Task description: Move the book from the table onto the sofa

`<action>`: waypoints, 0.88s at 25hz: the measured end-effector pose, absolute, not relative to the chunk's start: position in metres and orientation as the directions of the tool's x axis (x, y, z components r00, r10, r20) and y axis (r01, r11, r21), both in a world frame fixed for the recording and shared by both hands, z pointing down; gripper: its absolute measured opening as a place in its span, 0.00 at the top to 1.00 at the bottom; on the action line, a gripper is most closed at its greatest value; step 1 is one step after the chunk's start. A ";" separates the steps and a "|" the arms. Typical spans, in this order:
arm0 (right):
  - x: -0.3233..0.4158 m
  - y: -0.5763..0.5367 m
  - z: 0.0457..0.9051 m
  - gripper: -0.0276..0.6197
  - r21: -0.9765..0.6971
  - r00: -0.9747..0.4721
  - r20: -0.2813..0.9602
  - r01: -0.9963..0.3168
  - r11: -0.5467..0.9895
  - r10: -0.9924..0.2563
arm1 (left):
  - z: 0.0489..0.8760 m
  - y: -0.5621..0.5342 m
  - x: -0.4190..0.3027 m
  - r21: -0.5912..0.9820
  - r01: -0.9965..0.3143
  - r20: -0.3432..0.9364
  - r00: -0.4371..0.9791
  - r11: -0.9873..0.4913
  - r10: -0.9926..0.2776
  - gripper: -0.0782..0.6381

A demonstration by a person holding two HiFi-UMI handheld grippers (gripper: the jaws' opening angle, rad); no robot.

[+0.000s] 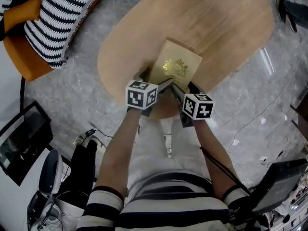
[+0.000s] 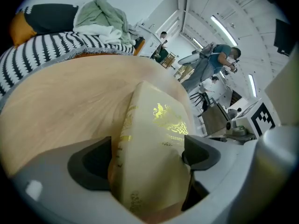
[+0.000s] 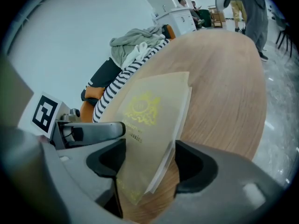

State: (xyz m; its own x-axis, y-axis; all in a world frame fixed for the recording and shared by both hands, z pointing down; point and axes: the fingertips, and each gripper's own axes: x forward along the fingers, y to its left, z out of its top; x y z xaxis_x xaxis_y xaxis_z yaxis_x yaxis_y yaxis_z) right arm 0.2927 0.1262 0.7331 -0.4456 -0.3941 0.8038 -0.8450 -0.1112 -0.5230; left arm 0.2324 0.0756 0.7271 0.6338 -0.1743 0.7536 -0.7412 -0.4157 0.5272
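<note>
The head camera looks steeply down from above onto the desk (image 1: 192, 28), with the left tool (image 1: 155, 80) and right tool (image 1: 184, 88) at mid-frame. Each tool camera sits just behind its own jaws, very near, facing along them low across the desk toward the sofa (image 2: 42, 48). All three views share the book (image 1: 175, 64) and desk top; each tool view also catches the other tool at its edge.

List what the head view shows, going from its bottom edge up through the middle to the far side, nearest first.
striped top → left gripper and right gripper, side by side → book → bare far part of the table
</note>
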 end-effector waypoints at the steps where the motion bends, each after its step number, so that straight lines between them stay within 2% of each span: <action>1: 0.293 0.127 0.733 0.46 -0.536 -0.459 0.799 -0.837 -0.115 -0.388 | 0.728 0.077 0.233 0.514 -0.742 0.763 0.625 -0.430 -0.166 0.25; 2: 0.293 0.128 0.732 0.48 -0.546 -0.470 0.795 -0.830 -0.116 -0.383 | 0.729 0.078 0.233 0.502 -0.741 0.769 0.619 -0.446 -0.162 0.30; 8: 0.298 0.129 0.727 0.53 -0.552 -0.480 0.784 -0.829 -0.089 -0.393 | 0.725 0.081 0.233 0.498 -0.758 0.767 0.612 -0.421 -0.195 0.33; 22: 0.297 0.120 0.691 0.56 -0.521 -0.514 0.777 -0.849 0.087 -0.364 | 0.686 0.084 0.224 0.460 -0.835 0.771 0.544 -0.302 -0.330 0.34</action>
State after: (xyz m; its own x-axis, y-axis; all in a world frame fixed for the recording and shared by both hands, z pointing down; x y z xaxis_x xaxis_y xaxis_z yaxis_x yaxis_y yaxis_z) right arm 0.2973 0.1204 0.6908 -0.5139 -0.3643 0.7766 -0.8490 0.0866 -0.5212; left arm 0.2243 0.0844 0.6860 0.5443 -0.3296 0.7715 -0.8350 -0.3016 0.4602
